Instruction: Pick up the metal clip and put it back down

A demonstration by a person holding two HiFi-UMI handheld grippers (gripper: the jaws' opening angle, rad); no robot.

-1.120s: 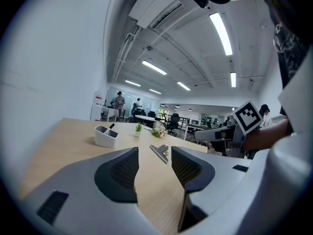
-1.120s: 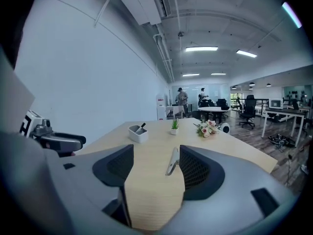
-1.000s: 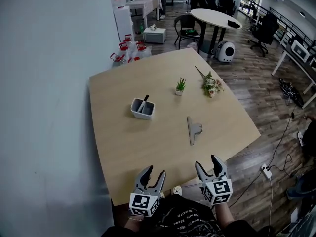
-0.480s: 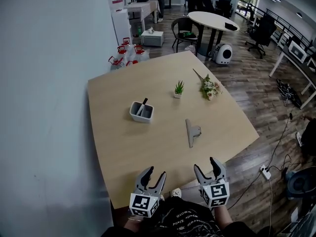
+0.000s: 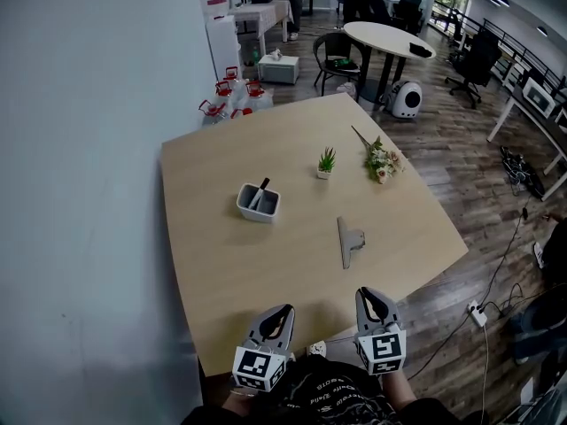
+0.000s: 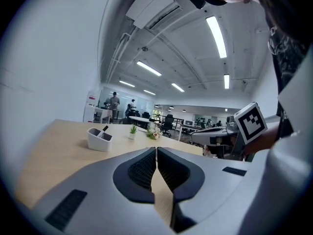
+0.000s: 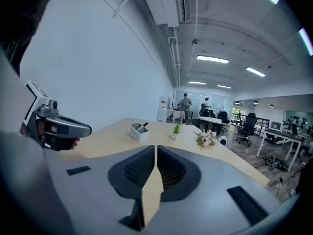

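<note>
Now, left tongs (image 5: 283,312) just closed on nothing, right tongs (image 5: 371,297) likewise, metal clip (image 5: 347,241) well apart.

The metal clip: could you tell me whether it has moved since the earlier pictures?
No. The metal clip lies where it did, at the same offset from the white holder and the small plant.

Bystanders on the pale wooden tabletop (image 5: 221,264) and the floor around it

A white rectangular holder (image 5: 258,204) with a dark pen (image 5: 260,189) leaning in it sits left of the tabletop's middle. A small potted plant (image 5: 327,162) stands toward the far right corner, and a bunch of flowers (image 5: 382,158) lies beside it, close to the right edge. Beyond the far edge, red-handled water jugs (image 5: 232,96) cluster on the plank floor, with a dark chair (image 5: 337,53), a round table (image 5: 390,38) and a rounded white device (image 5: 406,98) further right. A power strip (image 5: 478,312) lies off the near right corner.
</note>
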